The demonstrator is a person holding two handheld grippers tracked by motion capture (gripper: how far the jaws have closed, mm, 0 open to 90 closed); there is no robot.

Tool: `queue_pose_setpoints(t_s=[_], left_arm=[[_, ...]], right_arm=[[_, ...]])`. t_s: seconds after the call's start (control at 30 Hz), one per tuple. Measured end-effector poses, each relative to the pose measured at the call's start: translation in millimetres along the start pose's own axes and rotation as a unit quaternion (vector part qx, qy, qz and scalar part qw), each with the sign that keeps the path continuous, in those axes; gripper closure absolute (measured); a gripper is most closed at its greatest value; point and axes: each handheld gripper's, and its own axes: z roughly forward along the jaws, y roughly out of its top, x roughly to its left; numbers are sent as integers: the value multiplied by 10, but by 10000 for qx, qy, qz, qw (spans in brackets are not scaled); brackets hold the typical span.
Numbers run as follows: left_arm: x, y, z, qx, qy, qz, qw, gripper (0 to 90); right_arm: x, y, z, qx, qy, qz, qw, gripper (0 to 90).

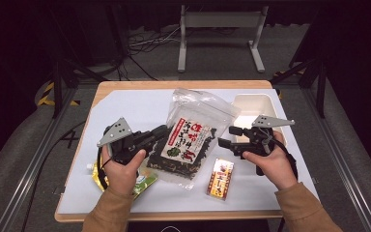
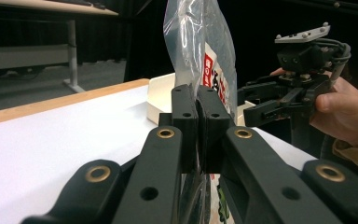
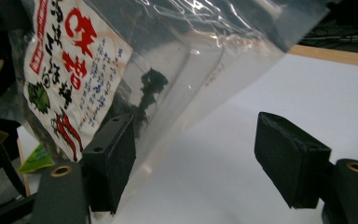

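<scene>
My left gripper [image 1: 158, 134] has its jaws pressed together on the edge of the clear bag [image 1: 193, 137] — in the left gripper view the plastic stands upright out of the pinch, rising above the pads. The bag is a see-through pouch with a white label in red and black lettering; dark, leafy dried pieces sit in its lower half, and the top part is bare, crinkled film. It hangs above the middle of the white table [image 1: 135, 108], between my two hands.

My right gripper [image 1: 229, 137] stands spread wide, holding nothing. In the right gripper view one pad [image 3: 112, 163] lies right at the bag's side and the other is well apart over bare table; whether the near pad actually touches the film I cannot tell.

Behind the bag, at the far right, sits a white tray [image 1: 263, 104] — its near part is hidden by my right gripper, and what I see of the inside is bare.

A small brown box [image 1: 221, 178] lies flat near my right hand. A yellow-green pouch [image 1: 144, 181] lies under my left hand, mostly covered, so its print is unreadable.
</scene>
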Motion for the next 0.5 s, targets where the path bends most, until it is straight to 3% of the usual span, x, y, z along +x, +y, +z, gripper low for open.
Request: queue_pose_setpoints(t_s=[0.03,0.07,0.3,0.4,0.5], left_arm=[[-2,-2,6,-15,-23,8,10000,877],[0,-3,10,-19,-29,30,10000,876],[-2,-5,10,15,-96,-41,9999,876],[-7,-10,13,-4,-140,-85,9999,876],[2,-10,8,-6,-164,-117,9998,874]], right_arm=[[0,0,0,0,0,0,10000,296],[15,-6,32,-173,87,68,9998,304],[19,16,104,-208,268,196,9992,379],[47,29,120,-550,369,179,9976,404],[60,58,97,-415,428,302,9978,440]])
